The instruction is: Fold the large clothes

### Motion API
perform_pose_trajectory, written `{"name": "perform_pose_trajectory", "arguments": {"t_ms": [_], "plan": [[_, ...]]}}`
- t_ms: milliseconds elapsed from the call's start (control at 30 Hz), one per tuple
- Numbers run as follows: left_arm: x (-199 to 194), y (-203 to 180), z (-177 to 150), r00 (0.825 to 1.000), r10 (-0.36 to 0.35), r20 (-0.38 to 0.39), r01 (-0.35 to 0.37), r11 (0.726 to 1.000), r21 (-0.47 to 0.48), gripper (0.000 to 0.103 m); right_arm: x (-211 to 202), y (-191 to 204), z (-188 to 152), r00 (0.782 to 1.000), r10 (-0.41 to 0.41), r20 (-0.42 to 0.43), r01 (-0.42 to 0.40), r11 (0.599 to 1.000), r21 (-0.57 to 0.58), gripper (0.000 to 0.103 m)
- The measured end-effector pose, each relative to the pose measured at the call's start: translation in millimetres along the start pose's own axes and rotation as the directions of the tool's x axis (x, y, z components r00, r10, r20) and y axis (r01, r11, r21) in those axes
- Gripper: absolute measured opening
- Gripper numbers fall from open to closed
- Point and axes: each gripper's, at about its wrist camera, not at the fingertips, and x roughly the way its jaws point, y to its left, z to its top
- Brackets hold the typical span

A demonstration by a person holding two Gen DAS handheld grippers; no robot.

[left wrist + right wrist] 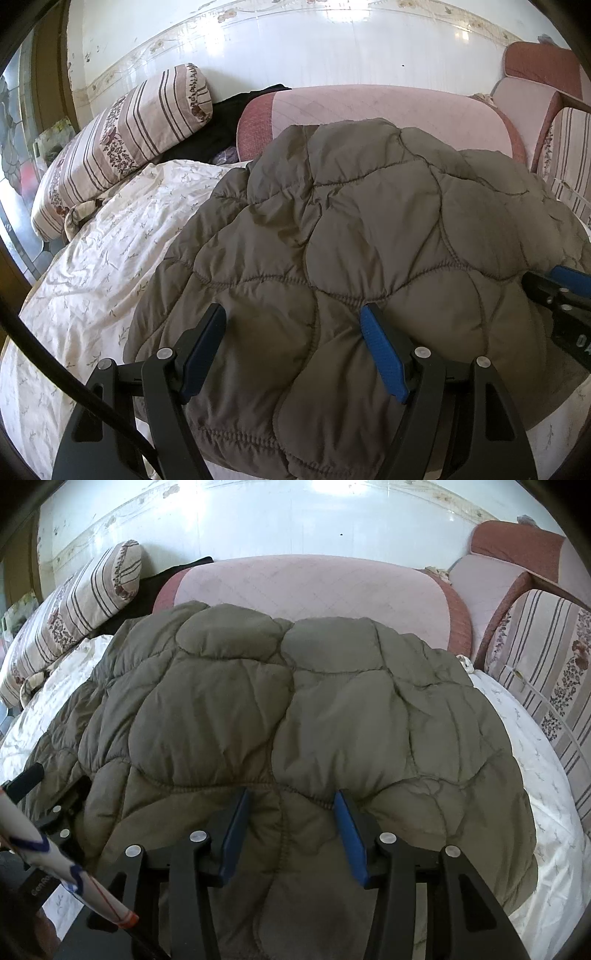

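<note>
Left gripper (293, 314) and right gripper (291, 797), each with jaws spread apart, hovered side by side over the near hem of the quilted olive jacket (295, 716), which lay on the white floral sheet (96, 266) before a pink cushion (314, 587).

no legible txt, partial white lettering on left gripper (37, 786) body (unreadable)

1. The quilted jacket (351, 258) fills the centre of both views, blocking the way straight ahead.
2. Bare white sheet (110, 251) lies open at left frame.
3. A striped pillow (122, 140) bounds the upper left.
4. The pink backrest (314, 590) closes the top.
</note>
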Motion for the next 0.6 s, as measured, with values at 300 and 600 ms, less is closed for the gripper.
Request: {"name": "perform_pose_trajectory", "arguments": {"t_ms": [300, 600], "plan": [[-25.4, 29.4, 1.6, 1.0, 0.003, 0.014, -0.002, 0.998, -0.059, 0.075, -39.4, -26.6, -9.6, 0.998, -0.062, 0.027, 0.06, 0.995, 0.075, 0.052], [-54.7, 80.8, -21.9, 0.998, 0.059, -0.031, -0.063, 0.986, -0.154, 0.075, -67.0, -79.7, -49.9, 0.99, -0.129, -0.055, 0.137, 0.973, 0.186, 0.052]]}}
